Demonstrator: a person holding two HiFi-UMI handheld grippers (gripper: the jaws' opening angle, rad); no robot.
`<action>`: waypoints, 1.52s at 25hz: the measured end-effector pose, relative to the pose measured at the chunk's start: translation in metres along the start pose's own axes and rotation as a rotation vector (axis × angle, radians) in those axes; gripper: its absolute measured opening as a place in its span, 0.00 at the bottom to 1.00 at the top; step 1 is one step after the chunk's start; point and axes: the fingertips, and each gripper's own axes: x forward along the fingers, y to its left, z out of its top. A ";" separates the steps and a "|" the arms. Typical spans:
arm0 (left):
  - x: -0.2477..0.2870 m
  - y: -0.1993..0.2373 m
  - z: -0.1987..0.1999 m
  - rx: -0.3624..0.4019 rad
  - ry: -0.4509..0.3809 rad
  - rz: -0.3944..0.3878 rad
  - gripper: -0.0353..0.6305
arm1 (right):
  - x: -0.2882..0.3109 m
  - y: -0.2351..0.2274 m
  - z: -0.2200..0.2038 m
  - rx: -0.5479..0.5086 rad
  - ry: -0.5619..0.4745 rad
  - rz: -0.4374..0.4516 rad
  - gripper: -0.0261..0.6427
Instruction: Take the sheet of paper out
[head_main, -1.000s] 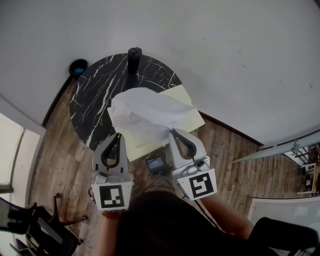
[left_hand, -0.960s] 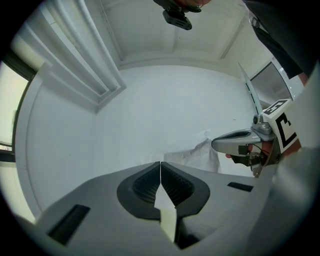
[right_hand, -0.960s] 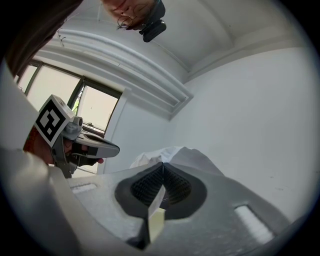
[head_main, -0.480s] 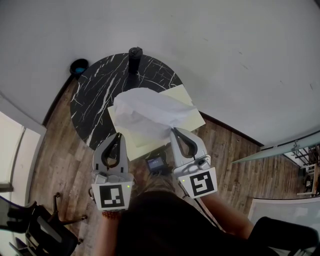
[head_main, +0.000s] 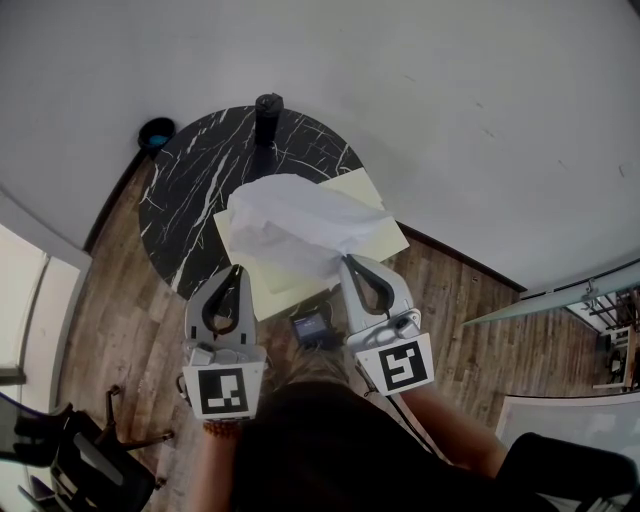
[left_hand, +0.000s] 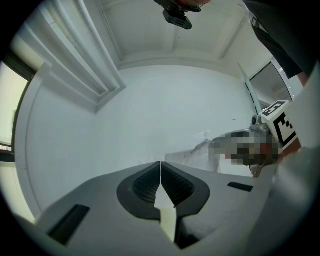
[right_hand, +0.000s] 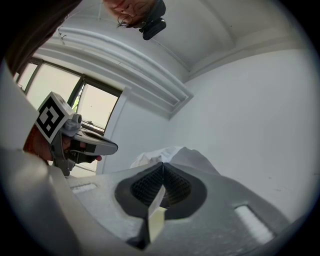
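Paper (head_main: 295, 225) on folder (head_main: 362, 192) over table (head_main: 190, 190); cylinder (head_main: 268, 115) at far edge

Left gripper (head_main: 239, 269), right gripper (head_main: 343, 262) and round table (head_main: 190, 180) are seen steeply from overhead. Each gripper view is aimed level along its own jaws, at close range, toward a white wall (left_hand: 150, 110); crumpled white paper (head_main: 295, 225) and yellow sheet (head_main: 385, 238) are shared by all three views.

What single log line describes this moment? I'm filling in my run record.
left tongs: shut on yellow folder | right tongs: shut on yellow folder | white paper: crumpled, atop folder | below: marble table
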 end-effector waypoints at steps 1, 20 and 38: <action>0.000 0.000 0.000 0.000 0.002 -0.001 0.06 | 0.000 0.000 0.000 -0.004 0.000 0.001 0.03; 0.000 -0.003 -0.002 -0.007 0.003 -0.012 0.06 | 0.002 0.005 -0.007 -0.008 0.031 0.032 0.03; 0.002 -0.004 -0.006 -0.012 0.012 -0.014 0.06 | 0.002 -0.001 -0.022 -0.006 0.060 0.018 0.03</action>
